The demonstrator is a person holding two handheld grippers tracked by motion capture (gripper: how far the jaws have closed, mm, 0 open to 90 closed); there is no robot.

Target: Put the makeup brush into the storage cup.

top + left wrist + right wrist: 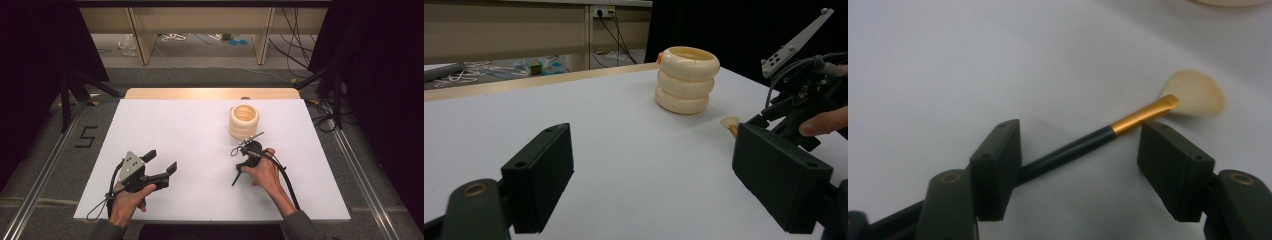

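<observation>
The right gripper hovers wide open astride the black-handled, gold-ferruled fan brush, which apparently lies flat on the white table, at six o'clock from the cream ribbed holder. Centre on the handle, lower, then close. The left gripper waits wide open.

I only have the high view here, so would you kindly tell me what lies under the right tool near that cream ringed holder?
Observer: A makeup brush lies on the white table between the right tool's two pads, which stand apart.
Operator: Thank you. What does the brush look like?
Observer: It has a black handle, a gold ferrule and a pale fan of bristles.
Operator: And does the holder carry anything I cannot make out?
Observer: In the left gripper view, the holder shows a small orange bit at its upper rim.
Operator: Is the left tool gripping anything?
Observer: No, the left tool is open with bare table between its pads.
</observation>
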